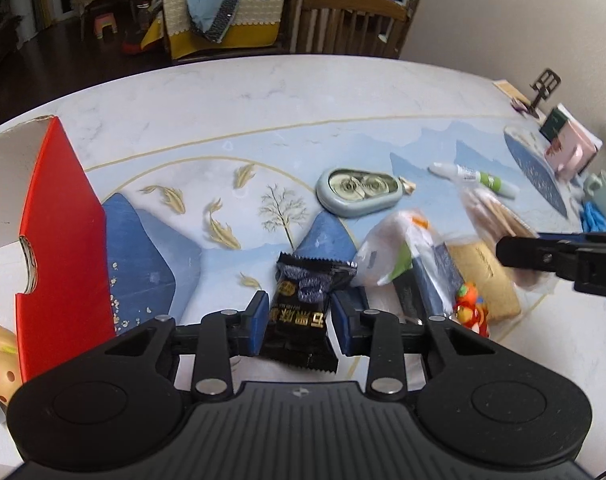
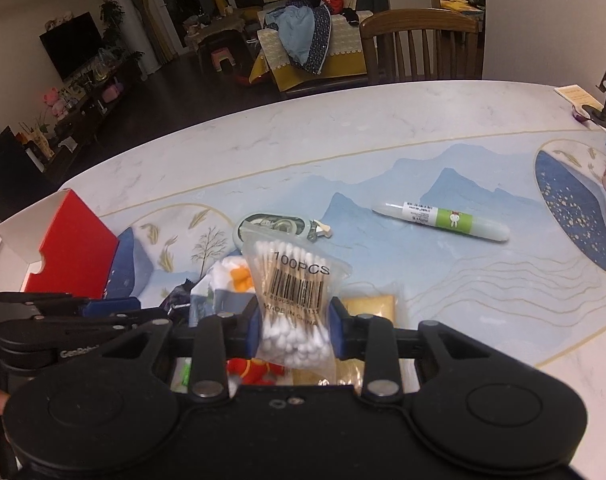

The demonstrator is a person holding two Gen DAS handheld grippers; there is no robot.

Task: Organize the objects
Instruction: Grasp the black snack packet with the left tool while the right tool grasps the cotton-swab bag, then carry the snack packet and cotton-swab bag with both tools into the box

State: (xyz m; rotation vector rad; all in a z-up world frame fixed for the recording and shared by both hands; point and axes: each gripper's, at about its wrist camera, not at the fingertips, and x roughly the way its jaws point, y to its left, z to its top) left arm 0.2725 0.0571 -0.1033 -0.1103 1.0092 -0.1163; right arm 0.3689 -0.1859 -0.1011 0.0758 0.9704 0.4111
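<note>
Table: marble-look top with a blue mountain-and-fish print.
Red box: open, at the table's left edge.
Left tongs: clamped on a black snack packet, held over the print just right of the red box.
Right tongs: clamped on a clear bag of cotton swabs marked 100PCS, above a small heap of packets.
Correction tape dispenser: pale green, flat on the table beyond the heap.
White-and-green tube: lying to the dispenser's right.

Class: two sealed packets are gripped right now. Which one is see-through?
The bag of cotton swabs in the right tongs: its sticks show through, whereas the snack packet in the left tongs is opaque black.
</note>
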